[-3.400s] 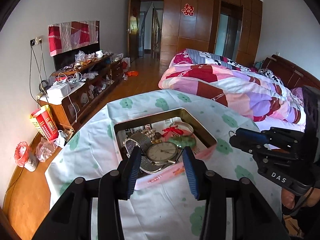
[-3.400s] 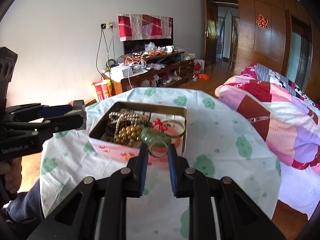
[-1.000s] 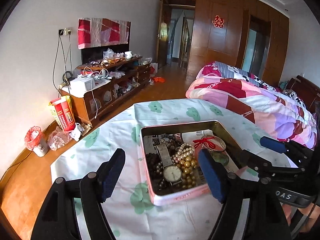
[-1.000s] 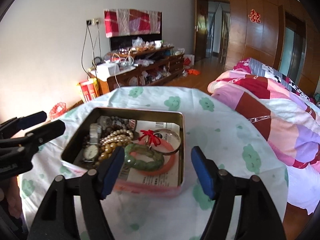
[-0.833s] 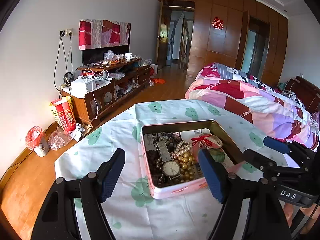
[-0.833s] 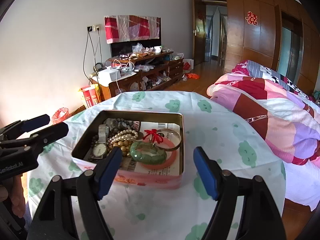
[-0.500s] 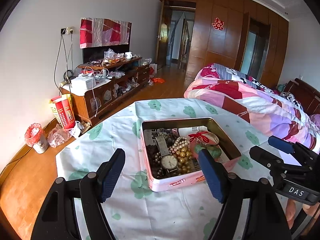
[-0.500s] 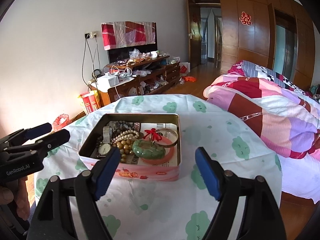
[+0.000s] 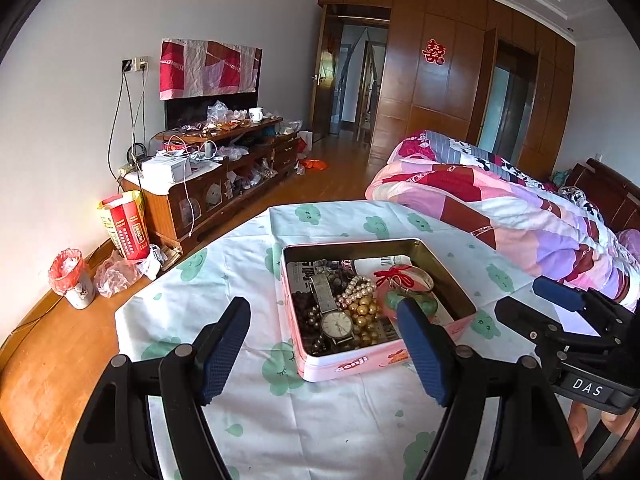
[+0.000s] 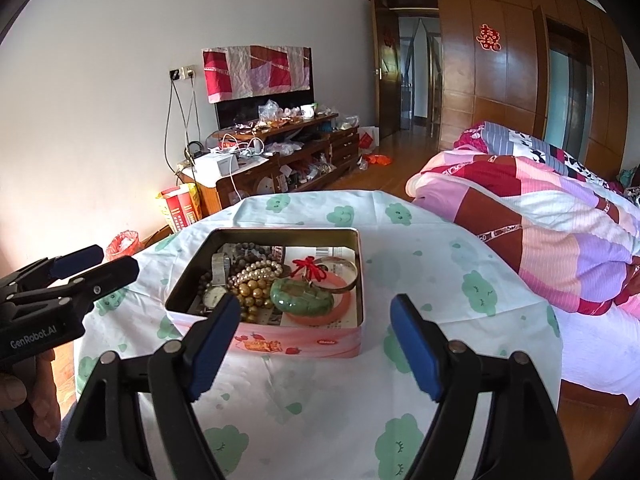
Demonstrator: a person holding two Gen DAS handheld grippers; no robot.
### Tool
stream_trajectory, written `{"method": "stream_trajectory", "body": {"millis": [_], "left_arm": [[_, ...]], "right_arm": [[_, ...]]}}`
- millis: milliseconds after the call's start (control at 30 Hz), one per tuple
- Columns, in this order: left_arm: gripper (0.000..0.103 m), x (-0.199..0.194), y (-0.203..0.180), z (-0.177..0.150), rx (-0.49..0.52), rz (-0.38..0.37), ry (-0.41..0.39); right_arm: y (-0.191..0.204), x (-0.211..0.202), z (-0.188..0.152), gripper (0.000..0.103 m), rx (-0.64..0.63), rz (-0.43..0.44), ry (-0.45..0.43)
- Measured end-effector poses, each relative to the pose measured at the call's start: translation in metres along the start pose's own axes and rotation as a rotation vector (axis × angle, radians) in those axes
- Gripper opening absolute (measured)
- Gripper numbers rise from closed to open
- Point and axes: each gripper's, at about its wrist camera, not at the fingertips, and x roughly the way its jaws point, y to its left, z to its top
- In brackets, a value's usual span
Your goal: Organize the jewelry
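Both tools spread wide, holding nothing. Left tool (image 9: 324,344) hangs near the tin's near-left corner; right tool (image 10: 316,340) faces the tin's near wall, w/ the counter (image 10: 320,400) cloth showing between its blue pads. Jewelry all sits inside the open pink tin (image 10: 300,340), mid-counter: watch (image 9: 337,323) w/ metal strap at left, gold bead string (image 10: 250,292) and pearl strand (image 10: 256,270) in the middle, dark beads (image 9: 306,316) along the left wall, green jade bangle (image 10: 302,296) on a pink bangle (image 10: 340,308) at right, red knot (image 10: 308,268) on a metal bangle (image 10: 346,276) at the far right.

Judgement: contents look gathered, so the job seems near done; next prob. a tidy-up or a final check. If regrasping, go one pc at a time, come down from above, pinch a rigid rim (jade bangle) rather than loose beads, which tangle and drag neighbours. Keep pads off the tin wall so it doesn't slide on the cloth.

Views differ: the left wrist view shows the watch face and dark beads plainly, but its right pad hides most of the jade bangle. The right wrist view shows both bangles and the knot whole, while its left pad covers part of the watch. Each view also catches the other tool at its edge.
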Motion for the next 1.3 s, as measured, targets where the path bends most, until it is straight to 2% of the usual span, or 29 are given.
{"method": "stream_trajectory", "body": {"millis": [733,1033,1300], "left_arm": [[0.076,-0.0008,-0.0002,-0.0004,-0.001,0.002,0.008],[0.076,-0.0008,-0.0049,-0.0009,0.030,0.007,0.014],[0.078,0.0034,-0.0007,-0.0010,0.002,0.003,0.035]], "right_arm": [[0.0026,-0.0015,-0.0022,0.080,0.001,0.003,0.002],[0.0029,-0.0013,-0.0027,0.080,0.001,0.003,0.003],[0.0031,-0.0013,-0.0038,0.080,0.000,0.001,0.002]]}}
